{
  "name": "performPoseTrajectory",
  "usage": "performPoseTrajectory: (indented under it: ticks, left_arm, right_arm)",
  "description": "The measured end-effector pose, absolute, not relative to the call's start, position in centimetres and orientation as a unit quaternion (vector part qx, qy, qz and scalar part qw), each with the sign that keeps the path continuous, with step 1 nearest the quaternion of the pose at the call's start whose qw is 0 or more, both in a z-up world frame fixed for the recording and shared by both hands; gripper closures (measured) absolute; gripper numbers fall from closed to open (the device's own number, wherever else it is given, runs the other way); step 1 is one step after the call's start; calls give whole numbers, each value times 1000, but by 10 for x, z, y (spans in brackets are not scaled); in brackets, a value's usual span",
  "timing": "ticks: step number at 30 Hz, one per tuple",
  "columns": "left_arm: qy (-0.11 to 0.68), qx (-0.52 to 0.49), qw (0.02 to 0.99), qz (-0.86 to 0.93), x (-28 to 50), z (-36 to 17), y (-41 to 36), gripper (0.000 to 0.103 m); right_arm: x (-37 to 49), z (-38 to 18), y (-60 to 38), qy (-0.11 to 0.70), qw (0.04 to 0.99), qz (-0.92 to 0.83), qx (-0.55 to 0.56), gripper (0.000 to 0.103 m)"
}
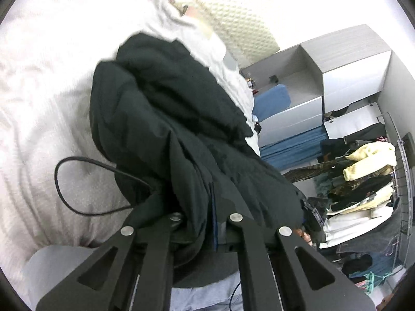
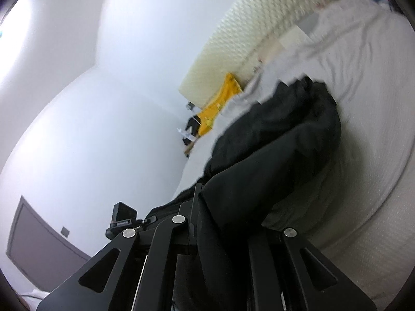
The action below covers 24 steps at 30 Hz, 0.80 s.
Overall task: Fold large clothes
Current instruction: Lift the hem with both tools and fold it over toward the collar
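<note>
A large black padded jacket (image 1: 166,108) lies bunched on the white bed (image 1: 39,98). My left gripper (image 1: 205,207) is shut on the jacket's near edge, and the cloth drapes over its fingers and hides the tips. In the right wrist view the same jacket (image 2: 280,140) runs from the bed (image 2: 363,83) down into my right gripper (image 2: 207,207), which is shut on another part of its edge. The cloth hangs between the two jaws there too.
A black cable (image 1: 62,181) loops on the bed left of the jacket. Grey cabinets (image 1: 337,72) and a rack of hanging clothes (image 1: 363,181) stand at the right. A cream headboard (image 2: 233,46) and a yellow garment (image 2: 218,106) are at the bed's far end.
</note>
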<state>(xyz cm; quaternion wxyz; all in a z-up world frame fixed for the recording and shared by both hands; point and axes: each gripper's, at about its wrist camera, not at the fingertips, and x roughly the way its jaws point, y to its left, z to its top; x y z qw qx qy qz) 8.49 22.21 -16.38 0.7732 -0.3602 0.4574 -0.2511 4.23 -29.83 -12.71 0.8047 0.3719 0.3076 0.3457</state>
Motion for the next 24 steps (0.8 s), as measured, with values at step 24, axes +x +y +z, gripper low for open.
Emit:
performPoseTrajectory:
  ticks: [24]
  left_arm:
    - [433, -291, 826, -213, 24, -94, 231, 98]
  right_arm:
    - [-72, -63, -287, 272, 843, 299, 355, 95]
